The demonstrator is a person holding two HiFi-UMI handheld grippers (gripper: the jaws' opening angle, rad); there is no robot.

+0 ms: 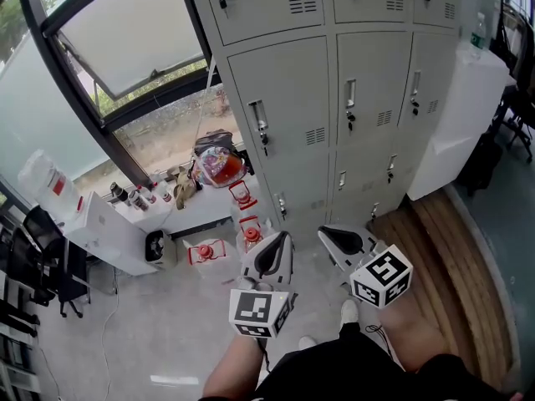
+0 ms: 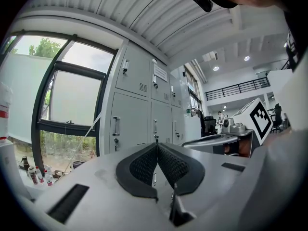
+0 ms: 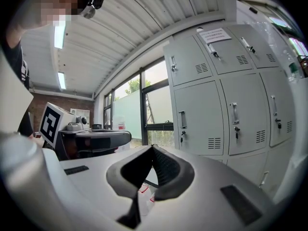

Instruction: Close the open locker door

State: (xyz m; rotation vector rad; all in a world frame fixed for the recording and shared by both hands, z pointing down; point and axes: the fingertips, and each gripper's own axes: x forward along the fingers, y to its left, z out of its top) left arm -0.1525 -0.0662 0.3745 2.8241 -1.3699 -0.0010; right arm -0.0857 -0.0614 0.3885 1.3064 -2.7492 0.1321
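Every locker door (image 1: 288,111) in view, across the upper centre and right of the head view, looks flush and shut; none stands open, so the task seems done, or its door lies out of frame. At lower centre the 2 grippers, left gripper (image 1: 282,239) and right gripper (image 1: 328,234), have jaws pressed together, holding nothing, apart from the doors

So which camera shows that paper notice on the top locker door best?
The right gripper view: the paper notice is largest there, almost face-on. The left gripper view shows it smaller and slanted. The head view crops the top lockers, so it is missing there.
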